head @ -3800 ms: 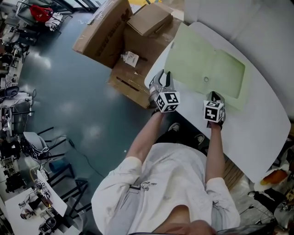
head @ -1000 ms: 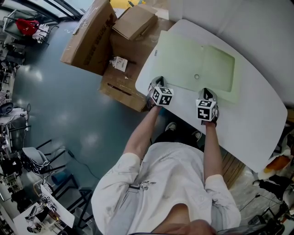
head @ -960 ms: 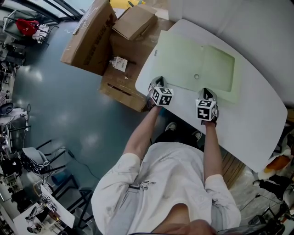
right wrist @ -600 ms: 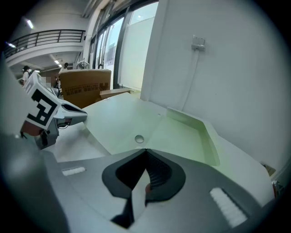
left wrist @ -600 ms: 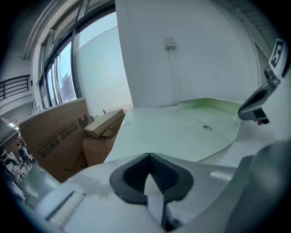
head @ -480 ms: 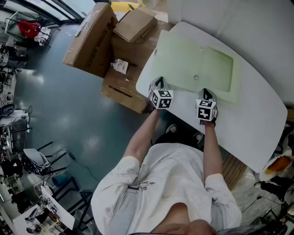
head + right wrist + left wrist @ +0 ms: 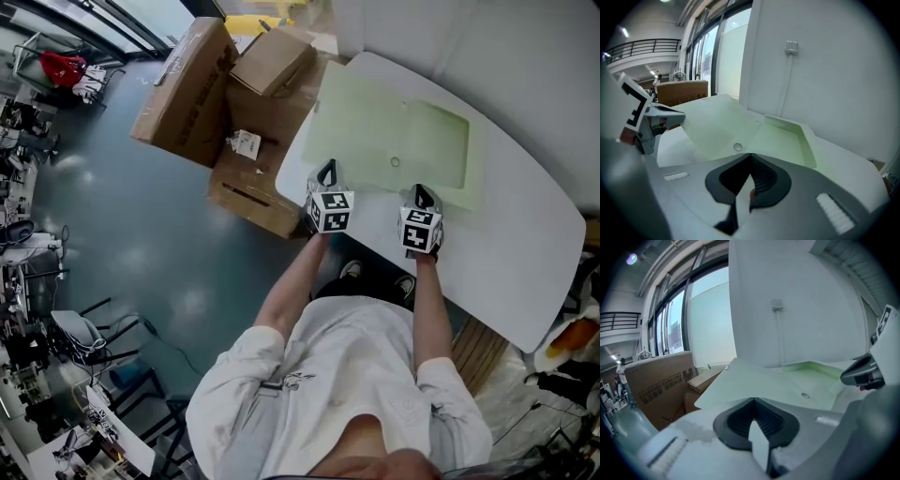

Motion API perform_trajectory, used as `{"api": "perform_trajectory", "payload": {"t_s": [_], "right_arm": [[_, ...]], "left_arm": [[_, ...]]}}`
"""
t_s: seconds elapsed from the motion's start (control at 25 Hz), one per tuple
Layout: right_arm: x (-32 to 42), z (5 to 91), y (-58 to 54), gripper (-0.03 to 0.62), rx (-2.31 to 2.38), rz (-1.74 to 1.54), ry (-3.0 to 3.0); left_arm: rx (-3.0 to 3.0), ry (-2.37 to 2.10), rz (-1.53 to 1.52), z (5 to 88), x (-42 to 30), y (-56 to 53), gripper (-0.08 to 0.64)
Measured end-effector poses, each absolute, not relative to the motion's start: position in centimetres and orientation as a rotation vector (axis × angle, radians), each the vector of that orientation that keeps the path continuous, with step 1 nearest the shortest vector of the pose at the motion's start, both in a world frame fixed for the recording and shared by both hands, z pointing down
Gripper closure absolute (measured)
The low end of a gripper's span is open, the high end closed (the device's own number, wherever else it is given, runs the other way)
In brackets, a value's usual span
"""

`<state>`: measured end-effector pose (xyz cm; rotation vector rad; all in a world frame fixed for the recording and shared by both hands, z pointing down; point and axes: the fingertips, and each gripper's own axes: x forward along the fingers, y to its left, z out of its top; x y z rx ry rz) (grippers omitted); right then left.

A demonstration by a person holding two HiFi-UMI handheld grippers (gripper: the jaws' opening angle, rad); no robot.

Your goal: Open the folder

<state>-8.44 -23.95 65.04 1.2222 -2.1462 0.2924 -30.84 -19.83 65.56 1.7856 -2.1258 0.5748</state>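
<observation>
While cardboard boxes (image 7: 192, 89) are crowding table (image 7: 525, 253) edge, left gripper (image 7: 326, 169) is clamping folder (image 7: 394, 131) cover; right gripper (image 7: 423, 191) is resting, jaws together.

Folder (image 7: 394, 141) on table (image 7: 525, 244); left gripper (image 7: 326, 173) and right gripper (image 7: 422, 195) at its near edge; boxes (image 7: 202, 84) leftward

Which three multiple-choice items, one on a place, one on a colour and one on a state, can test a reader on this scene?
1. Where do the cardboard boxes stand?
A. on the table
B. on the floor beside the table
C. on a chair

2. What colour is the folder?
A. red
B. pale green
C. black

3. How are the jaws of the left hand-held gripper?
A. wide apart
B. shut on the folder
C. shut on a pen

Key: 1 B, they sit on the floor by the white table; 2 B, all views show it pale green; 3 B, the left gripper view shows them closed at its raised edge.
</observation>
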Motion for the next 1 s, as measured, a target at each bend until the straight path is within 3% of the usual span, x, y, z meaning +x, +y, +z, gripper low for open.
{"api": "perform_trajectory", "payload": {"t_s": [1.0], "right_arm": [[1.8,59.6,-23.7,0.591,1.44,0.327,-2.16]], "left_arm": [[2.078,-2.021,0.434,57.8,-17.4,-21.4,0.56]]}}
